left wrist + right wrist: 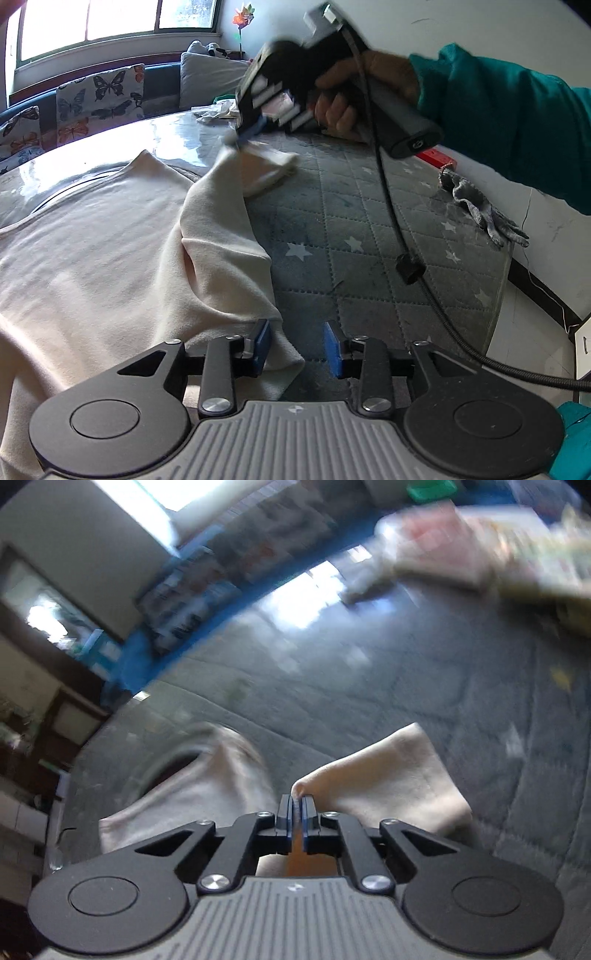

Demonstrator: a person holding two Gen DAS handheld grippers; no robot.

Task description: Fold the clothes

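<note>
Nearest, the left gripper [297, 349] stands parted, its blue pads either side of a cream garment [110, 240]'s sleeve edge, not pressing it. Farther ahead, the right gripper [295, 808] is clenched on the sleeve cuff [388, 775], lifted over the quilted mat [369, 221]. This looks like the sleeve-folding step; next, carry the cuff across the body.

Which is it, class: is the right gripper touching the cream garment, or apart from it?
Touching. The right wrist view shows the right gripper shut on a pinched fold of the cream garment, cloth squeezed between its blue pads.
</note>
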